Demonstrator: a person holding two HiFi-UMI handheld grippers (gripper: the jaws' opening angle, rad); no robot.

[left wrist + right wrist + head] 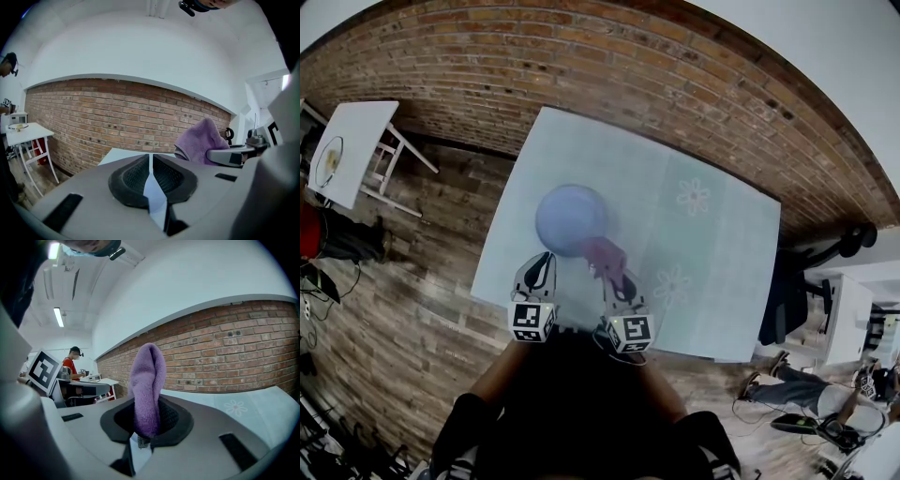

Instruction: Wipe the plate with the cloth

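The round, pale blue plate (570, 217) sits on the tabletop (712, 262), which has a light cloth with a flower print. It lies just ahead of both tongs in the head view.

The right tongs (617, 278) are clamped on a folded purple terry cloth (602, 253). In the right gripper view the cloth (147, 385) rises as a thick wad from between the pads (173, 420). Its free end points forward and slightly left, toward the plate's near right rim. Whether it touches that rim or hangs above it cannot be told from the head view.

The left tongs (546, 259) are closed together with nothing between them (150, 161). They sit just at the plate's near left rim, the closer of the two to the dish itself.

Neither gripper view shows the plate, so both tongs probably point over it rather than down at it. The wipe likely calls for the cloth to tip forward, left and down onto the plate's face, while the left tongs are placed to steady the rim.
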